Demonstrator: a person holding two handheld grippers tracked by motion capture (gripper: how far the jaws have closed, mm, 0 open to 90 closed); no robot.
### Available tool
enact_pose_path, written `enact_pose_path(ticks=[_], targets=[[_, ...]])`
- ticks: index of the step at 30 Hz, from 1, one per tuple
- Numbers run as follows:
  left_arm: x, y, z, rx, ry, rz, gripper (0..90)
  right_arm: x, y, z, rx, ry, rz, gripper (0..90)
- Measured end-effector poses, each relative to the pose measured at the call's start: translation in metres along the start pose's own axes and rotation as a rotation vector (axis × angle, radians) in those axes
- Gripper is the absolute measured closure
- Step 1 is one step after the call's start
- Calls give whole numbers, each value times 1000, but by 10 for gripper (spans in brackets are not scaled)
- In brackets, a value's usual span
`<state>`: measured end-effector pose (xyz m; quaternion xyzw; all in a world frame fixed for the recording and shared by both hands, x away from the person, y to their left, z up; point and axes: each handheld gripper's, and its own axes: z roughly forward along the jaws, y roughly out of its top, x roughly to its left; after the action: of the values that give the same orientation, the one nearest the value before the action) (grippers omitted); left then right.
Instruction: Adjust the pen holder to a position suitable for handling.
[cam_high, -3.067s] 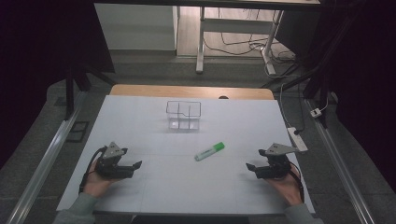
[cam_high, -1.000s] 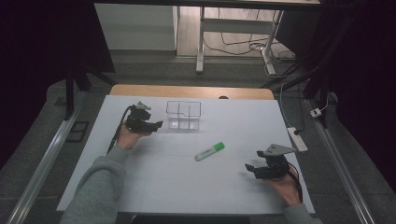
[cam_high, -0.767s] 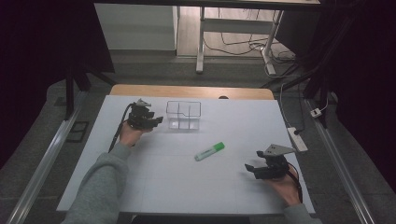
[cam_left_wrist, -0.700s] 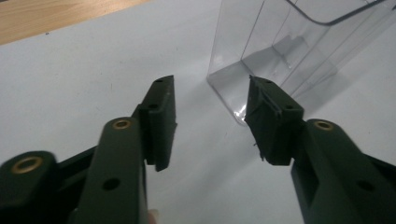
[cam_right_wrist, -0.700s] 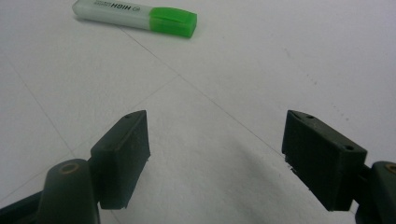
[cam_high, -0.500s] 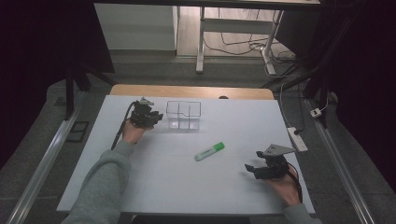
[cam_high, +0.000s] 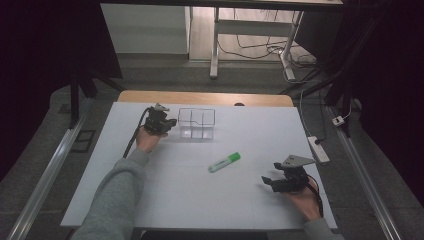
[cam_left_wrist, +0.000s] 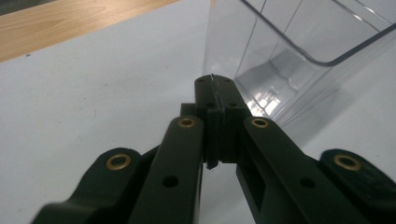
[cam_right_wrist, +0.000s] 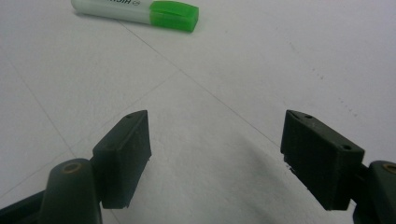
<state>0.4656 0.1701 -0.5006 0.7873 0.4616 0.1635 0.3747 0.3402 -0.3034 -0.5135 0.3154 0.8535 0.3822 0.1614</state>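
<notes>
Overhead forward-down, two close low jaw-level views

Even light falls on the white table (cam_high: 200, 190), while the room at 9 and 3 o'clock is nearly black. Glare glints inside the clear box (cam_left_wrist: 299, 60); nearest jaws blur.

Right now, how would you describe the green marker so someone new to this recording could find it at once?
Start at the white table and find the clear plastic box near its far edge. Nearer the person, a little right of the box, the marker lies flat and alone on the bare surface, with the open right gripper nearby. It is the one coloured thing there: pale body, bright green cap.
</notes>
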Motion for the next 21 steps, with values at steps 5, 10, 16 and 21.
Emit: enact_pose_path(ticks=[5,10,16,21], targets=[[-3,1,4,9,-11,6,890,0,0,0,-1,0,1,240],[-3,0,8,22,-14,-6,891,0,0,1,0,0,2,240],[-4,0,8,31,-9,-6,891,0,0,1,0,-2,2,240],[-7,2,10,26,-20,-10,890,1,0,2,11,-9,-6,241]])
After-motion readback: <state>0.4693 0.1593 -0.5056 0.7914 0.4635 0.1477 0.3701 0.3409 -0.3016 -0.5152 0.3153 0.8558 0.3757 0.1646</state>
